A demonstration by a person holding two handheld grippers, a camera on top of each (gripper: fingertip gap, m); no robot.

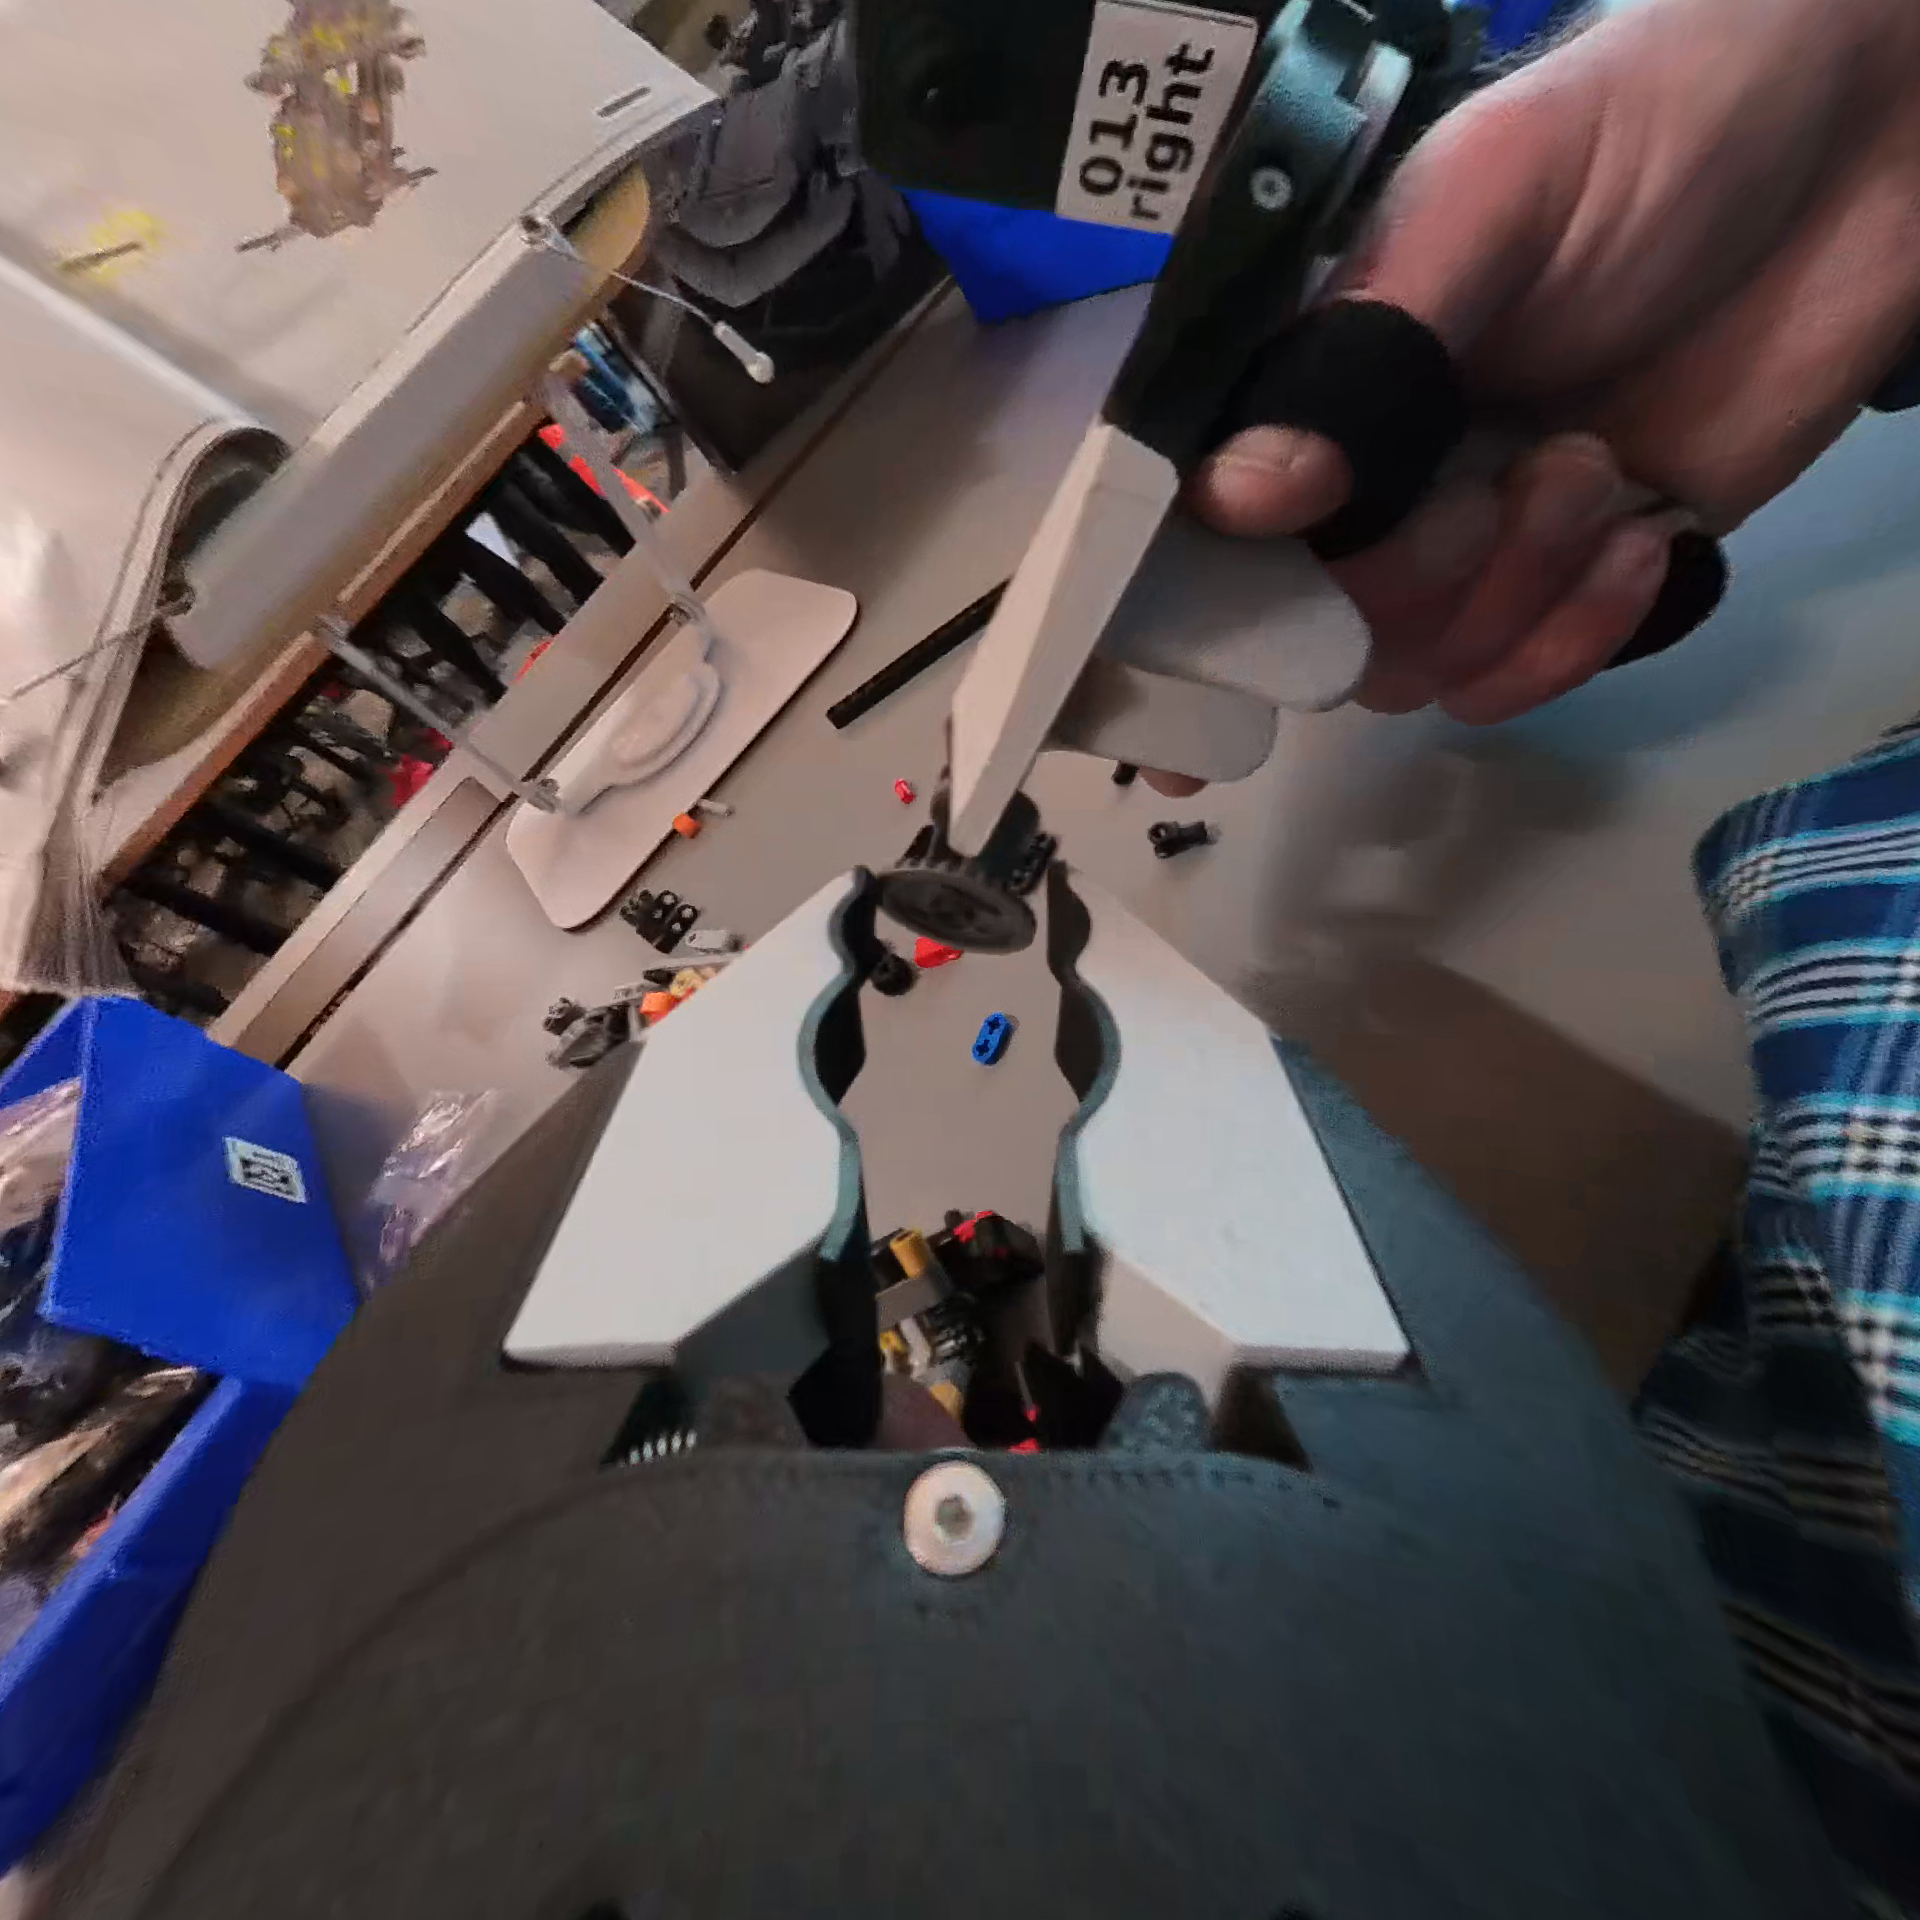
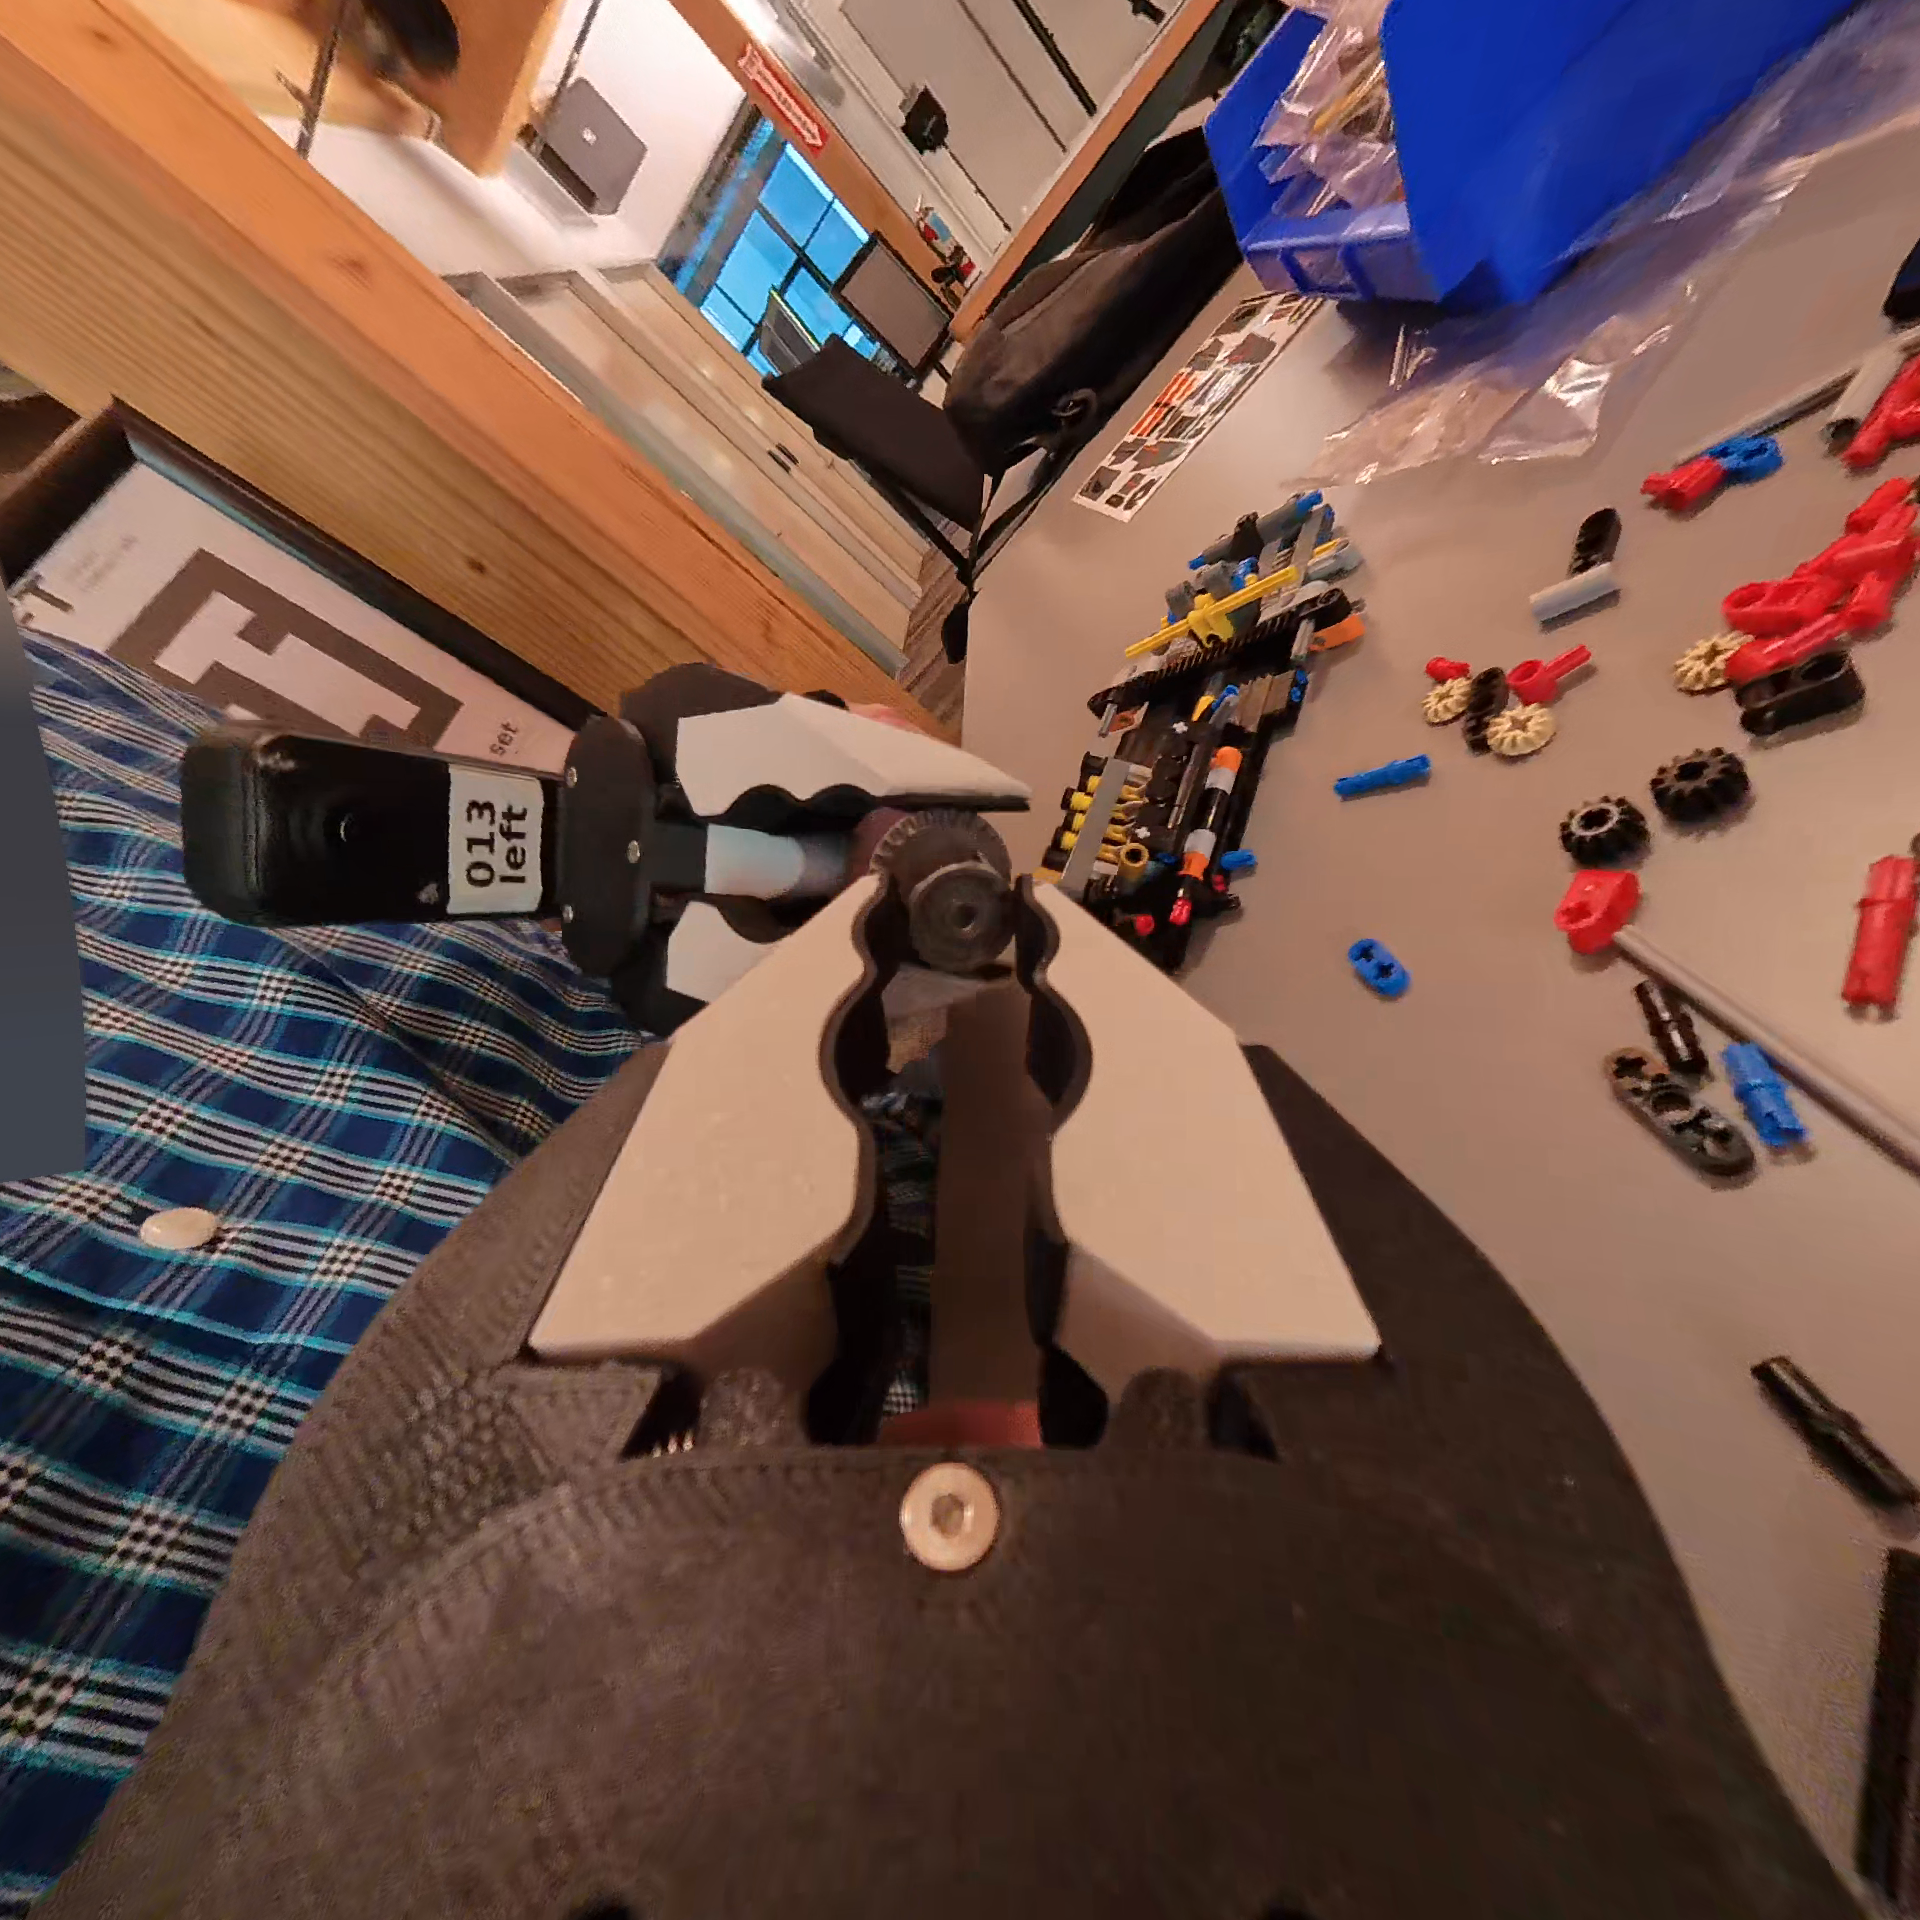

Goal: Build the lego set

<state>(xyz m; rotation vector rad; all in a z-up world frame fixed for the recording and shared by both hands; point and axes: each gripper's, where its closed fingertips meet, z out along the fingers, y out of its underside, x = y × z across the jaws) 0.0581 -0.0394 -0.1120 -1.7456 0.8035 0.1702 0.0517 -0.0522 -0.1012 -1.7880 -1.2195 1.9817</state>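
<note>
A black round gear piece [image 1: 956,912] is held in the air between both grippers, above the grey table [image 1: 1351,935]. My left gripper [image 1: 956,883] is shut on its disc rim. My right gripper [image 2: 954,883] is shut on its dark hub [image 2: 958,923]. In the left wrist view the right gripper [image 1: 982,821] comes down from above, held by a hand [image 1: 1558,364]. In the right wrist view the left gripper [image 2: 935,831] comes in from the left. The partly built lego chassis [image 2: 1205,748] lies on the table beyond.
Loose red, blue and black parts [image 2: 1818,603] and two black gears [image 2: 1652,805] lie to the right. Other things here are a small blue link [image 1: 994,1037], blue bins [image 1: 156,1195] [image 2: 1507,156], an instruction booklet on a stand [image 1: 208,260], a sticker sheet [image 2: 1195,405] and a plaid shirt [image 2: 260,1039].
</note>
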